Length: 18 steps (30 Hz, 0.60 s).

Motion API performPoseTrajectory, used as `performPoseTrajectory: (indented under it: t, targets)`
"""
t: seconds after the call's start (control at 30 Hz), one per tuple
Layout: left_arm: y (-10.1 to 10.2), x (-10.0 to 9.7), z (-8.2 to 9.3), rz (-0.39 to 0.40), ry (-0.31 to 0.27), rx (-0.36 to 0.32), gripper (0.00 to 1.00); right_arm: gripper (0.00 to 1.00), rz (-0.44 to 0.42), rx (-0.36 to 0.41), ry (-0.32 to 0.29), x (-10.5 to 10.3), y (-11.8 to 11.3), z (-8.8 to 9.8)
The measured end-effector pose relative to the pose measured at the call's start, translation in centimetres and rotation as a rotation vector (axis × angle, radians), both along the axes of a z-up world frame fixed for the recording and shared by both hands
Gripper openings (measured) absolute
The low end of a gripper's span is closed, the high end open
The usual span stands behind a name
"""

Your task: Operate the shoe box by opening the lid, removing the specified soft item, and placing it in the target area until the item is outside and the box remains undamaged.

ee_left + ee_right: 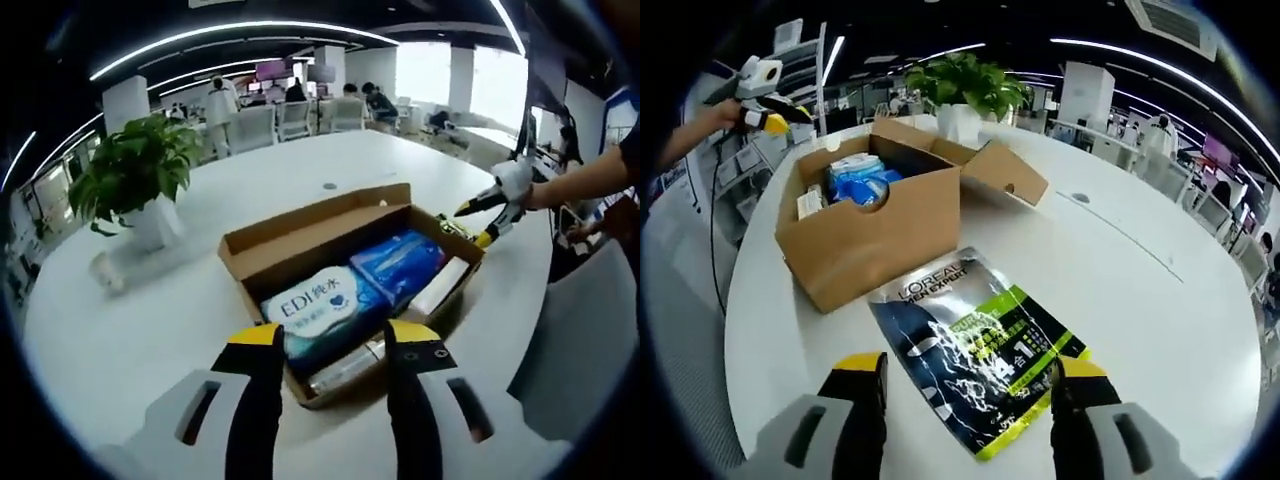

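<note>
An open brown shoe box (262, 262) sits mid-table, its lid (318, 214) folded back. Inside lie a white-and-blue "EDI" wipes pack (318, 308), a blue soft pack (400, 262) and a pale tube along the near wall. My left gripper (335, 350) hovers open just short of the box's near corner. In the right gripper view, a black-and-green L'Oreal pouch (975, 350) lies flat on the table outside the box (875, 235), between the spread jaws of my open right gripper (968, 378). The right gripper (488, 212) also appears beyond the box's far end.
A potted plant (135, 170) stands on the white round table (120, 340) left of the box, close to the folded-back lid (1005, 175). The left gripper (765, 100) is held beyond the box. People and chairs are far behind. The table edge runs close on the right.
</note>
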<state>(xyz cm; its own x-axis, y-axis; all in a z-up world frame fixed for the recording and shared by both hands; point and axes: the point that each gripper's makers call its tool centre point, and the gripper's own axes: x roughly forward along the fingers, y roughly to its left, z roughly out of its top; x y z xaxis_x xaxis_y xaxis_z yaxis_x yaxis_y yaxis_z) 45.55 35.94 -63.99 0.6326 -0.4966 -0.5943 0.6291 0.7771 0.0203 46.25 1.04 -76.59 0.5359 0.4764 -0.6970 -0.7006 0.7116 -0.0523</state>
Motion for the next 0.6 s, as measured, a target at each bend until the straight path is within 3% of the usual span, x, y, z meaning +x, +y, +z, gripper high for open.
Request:
performPoseTrajectory:
  t: [0.6]
  targets:
    - [-1.9, 2.7, -0.8, -0.18, -0.006, 0.118, 0.44, 0.68, 0.077, 0.036, -0.08, 1.3, 2.9, 5.9]
